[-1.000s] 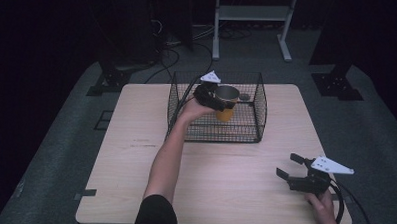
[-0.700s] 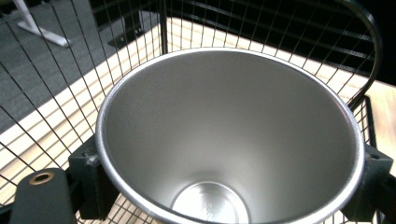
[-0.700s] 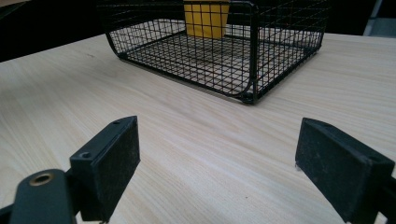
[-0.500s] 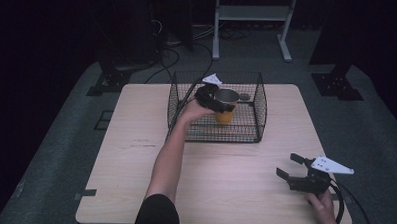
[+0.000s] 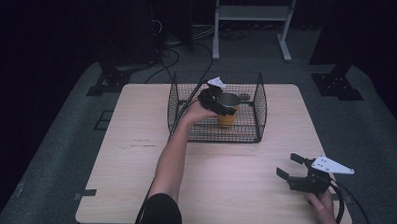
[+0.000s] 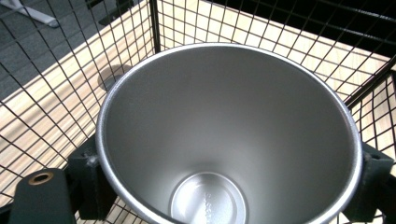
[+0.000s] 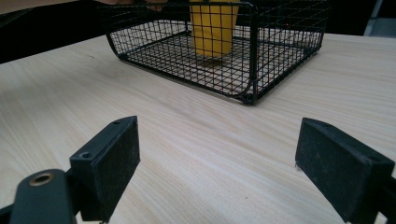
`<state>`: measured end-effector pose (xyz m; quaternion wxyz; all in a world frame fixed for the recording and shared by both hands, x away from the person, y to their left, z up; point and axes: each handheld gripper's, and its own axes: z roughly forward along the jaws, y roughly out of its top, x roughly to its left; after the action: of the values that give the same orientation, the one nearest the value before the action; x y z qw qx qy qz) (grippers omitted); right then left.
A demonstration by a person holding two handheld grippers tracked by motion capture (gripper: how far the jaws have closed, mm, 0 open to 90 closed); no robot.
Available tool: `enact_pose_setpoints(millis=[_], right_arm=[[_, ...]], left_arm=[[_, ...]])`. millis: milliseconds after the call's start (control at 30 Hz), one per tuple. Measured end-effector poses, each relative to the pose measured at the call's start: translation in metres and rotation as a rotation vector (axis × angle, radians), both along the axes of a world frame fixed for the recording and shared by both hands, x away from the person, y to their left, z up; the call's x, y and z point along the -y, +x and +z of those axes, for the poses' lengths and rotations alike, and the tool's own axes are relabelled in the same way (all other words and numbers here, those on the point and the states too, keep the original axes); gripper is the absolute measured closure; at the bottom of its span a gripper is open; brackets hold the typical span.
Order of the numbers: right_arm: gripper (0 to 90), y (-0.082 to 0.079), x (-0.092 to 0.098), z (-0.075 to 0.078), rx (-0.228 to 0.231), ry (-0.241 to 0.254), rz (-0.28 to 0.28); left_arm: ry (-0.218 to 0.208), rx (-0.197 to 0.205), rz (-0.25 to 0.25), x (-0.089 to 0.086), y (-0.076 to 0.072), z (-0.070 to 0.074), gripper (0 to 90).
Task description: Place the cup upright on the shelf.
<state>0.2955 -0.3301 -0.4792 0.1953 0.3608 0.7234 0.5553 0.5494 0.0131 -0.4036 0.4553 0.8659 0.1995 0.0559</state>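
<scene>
A yellow cup [image 5: 227, 118] with a steel-lined inside stands upright in the black wire basket [image 5: 213, 139] at the back middle of the table. My left gripper [image 5: 224, 101] reaches in from the left and is shut on the cup's rim. In the left gripper view I look down into the cup [image 6: 224, 140], a jaw pressed on each side, with the basket mesh [image 6: 70, 70] around it. My right gripper [image 5: 287, 164] rests open near the front right corner. In its view the right gripper [image 7: 219, 135] holds nothing and faces the basket [image 7: 252, 56] and the cup [image 7: 214, 28].
The light wooden table [image 5: 135, 155] has bare wood left of and in front of the basket. On the dark floor behind it stand a white metal frame [image 5: 252, 14], black stand bases [image 5: 337, 87] and cables [image 5: 163, 56].
The left gripper has lowered the cup slightly inside the basket. The right gripper has stayed still.
</scene>
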Motion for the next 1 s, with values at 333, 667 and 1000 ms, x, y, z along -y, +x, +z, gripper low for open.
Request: enact_pose_setpoints(millis=[333, 667, 1000], right_arm=[[12.8, 0.0001, 0.0001, 0.0001, -0.001, 0.002, -0.004], [12.8, 0.0002, 0.0003, 0.0, -0.002, 0.005, -0.004], [12.8, 0.0001, 0.0003, 0.0, -0.001, 0.005, -0.005]], left_arm=[[0.035, -0.007, -0.011, 0.003, 0.0011, -0.0038, 13.0], [0.052, -0.012, -0.017, 0.0026, 0.0001, -0.0042, 10.5], [0.069, 0.003, -0.015, 0.0021, -0.0011, -0.0028, 7.9]])
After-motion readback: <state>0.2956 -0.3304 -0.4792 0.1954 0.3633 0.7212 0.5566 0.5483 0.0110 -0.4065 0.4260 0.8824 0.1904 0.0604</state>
